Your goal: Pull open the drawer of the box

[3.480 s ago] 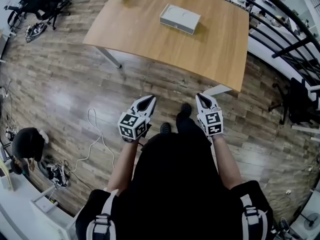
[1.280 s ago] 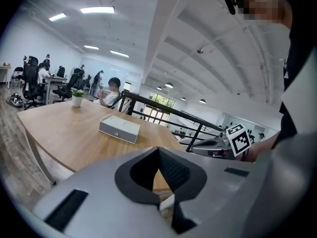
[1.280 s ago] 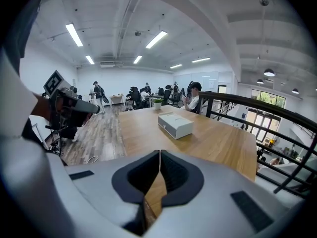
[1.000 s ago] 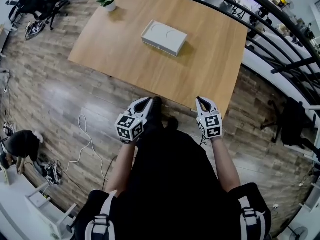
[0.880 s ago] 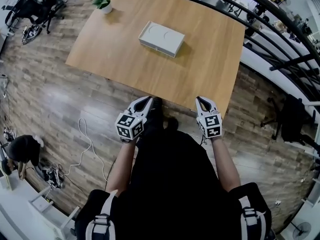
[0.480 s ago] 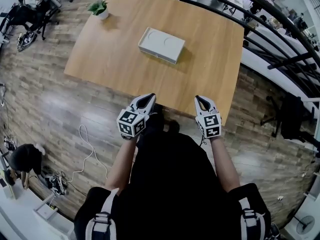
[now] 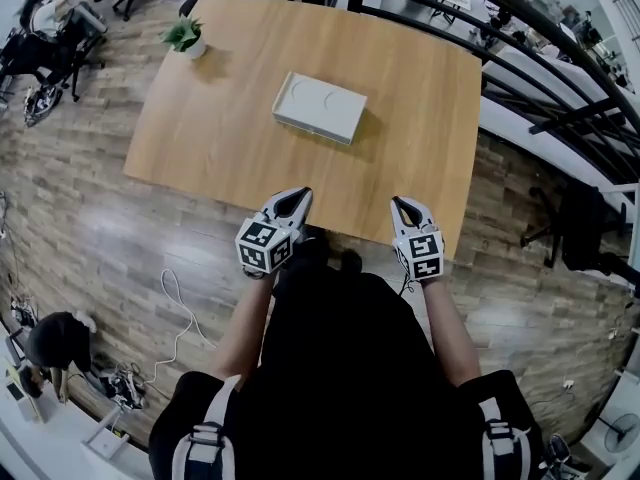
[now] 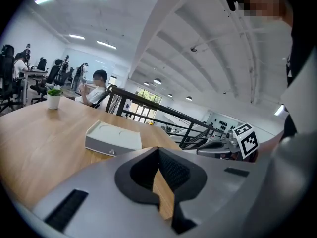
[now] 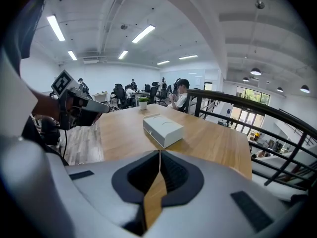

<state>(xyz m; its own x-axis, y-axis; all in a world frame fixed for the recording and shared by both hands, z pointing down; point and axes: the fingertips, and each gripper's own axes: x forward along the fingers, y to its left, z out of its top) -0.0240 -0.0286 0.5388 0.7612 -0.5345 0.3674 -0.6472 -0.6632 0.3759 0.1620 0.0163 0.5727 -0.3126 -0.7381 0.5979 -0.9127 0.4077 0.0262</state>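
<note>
Where the task stands: this looks like the approach, as nothing touches the box and its drawer appears fully closed.
Room: an open office with a dark railing [image 7: 540, 78] past the table's right edge and desks and seated people farther off.
Floor: wood-look planks [image 7: 90, 238], with a loose white cable [image 7: 180, 308] lying left of the person.
Table: a bare wooden top [image 7: 420, 168] carrying only two things; its near edge runs just under the grippers.
Box: a flat white case [image 7: 320, 108] lying past the table's middle, toward the far edge, its long side turned roughly to the person and well apart from both grippers.
Plant: a small potted green [image 7: 183, 36] at the far left corner, clear of the work.
Left gripper: at the near edge [image 7: 292, 200], jaws clenched on nothing (only tabletop shows through the slit).
Right gripper: also at the near edge [image 7: 402, 206], toward the right corner, jaws pressed together and empty.
Knob: a tiny pull [image 8: 112, 151] low on the box's long front face.
Next move: I judge one gripper must reach across the table, part its jaws and pinch that knob, while the other probably steadies the light case against sliding.
</note>
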